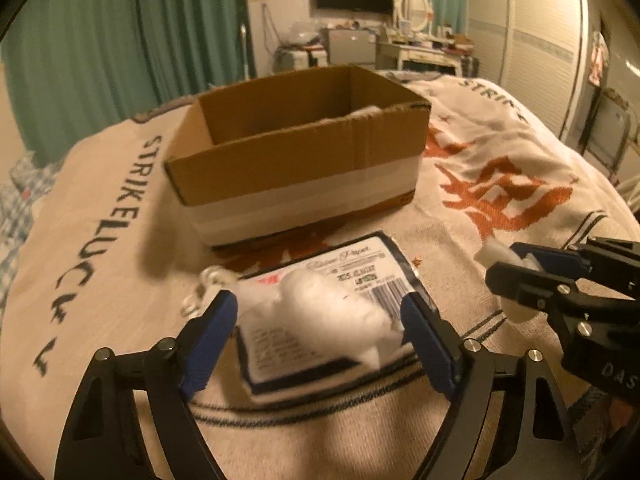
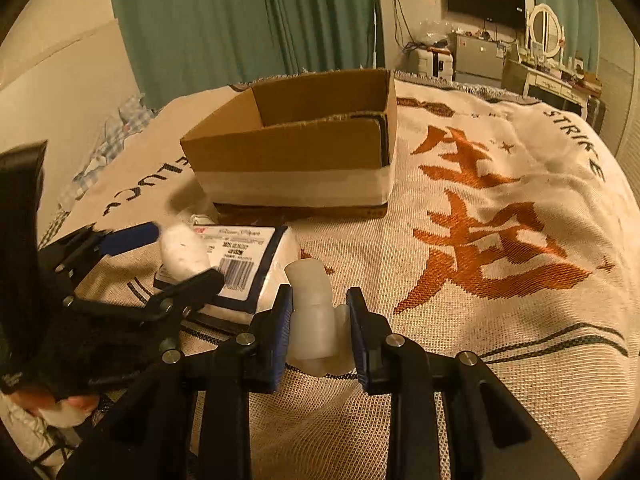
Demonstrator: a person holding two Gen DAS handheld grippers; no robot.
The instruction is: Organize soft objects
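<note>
Two soft items are shown: a translucent white squishy toy (image 2: 314, 316), light and yielding, is clamped mid-body in the right gripper (image 2: 320, 332); a white plush (image 1: 320, 304) on a tissue pack (image 1: 332, 320) on the bed lies between the parted left gripper (image 1: 320, 336).

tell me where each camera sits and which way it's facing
Left wrist: on the left gripper, angled down at a white plush on a tissue pack; its jaws straddle the plush, right gripper at the edge.
Right wrist: on the right gripper, angled down over the blanket; jaws shut on a pale soft piece, left gripper alongside.
Shared: cardboard box, pack, blanket.
</note>
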